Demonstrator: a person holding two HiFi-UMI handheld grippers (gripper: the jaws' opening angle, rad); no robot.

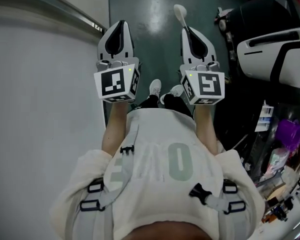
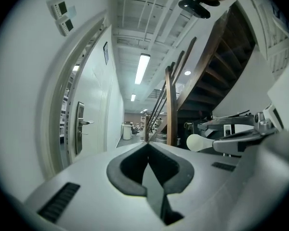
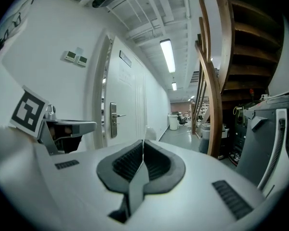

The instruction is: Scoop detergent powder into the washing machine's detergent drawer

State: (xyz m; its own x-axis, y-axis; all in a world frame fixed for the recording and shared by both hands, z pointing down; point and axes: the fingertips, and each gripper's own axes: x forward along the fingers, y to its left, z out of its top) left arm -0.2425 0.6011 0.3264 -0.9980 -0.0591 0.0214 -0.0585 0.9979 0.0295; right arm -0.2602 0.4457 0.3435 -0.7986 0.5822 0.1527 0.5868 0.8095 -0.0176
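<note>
In the head view both grippers are held out level over the dark floor. My right gripper (image 1: 186,30) is shut on the handle of a white scoop (image 1: 180,14), whose bowl sticks out past the tips. The scoop's bowl (image 2: 198,142) also shows in the left gripper view, and a bit of it (image 3: 150,133) peeks over the shut jaws (image 3: 143,142) in the right gripper view. My left gripper (image 1: 121,23) is shut, its pads pressed together (image 2: 148,144) with nothing between them. No washing machine, drawer or detergent is in view.
A white wall (image 1: 40,84) runs along the left, with a door and handle (image 3: 113,114) ahead. A wooden staircase (image 2: 171,105) rises on the right. A white-and-black machine (image 1: 275,54) and cluttered shelves (image 1: 280,149) stand at the right. A corridor stretches ahead.
</note>
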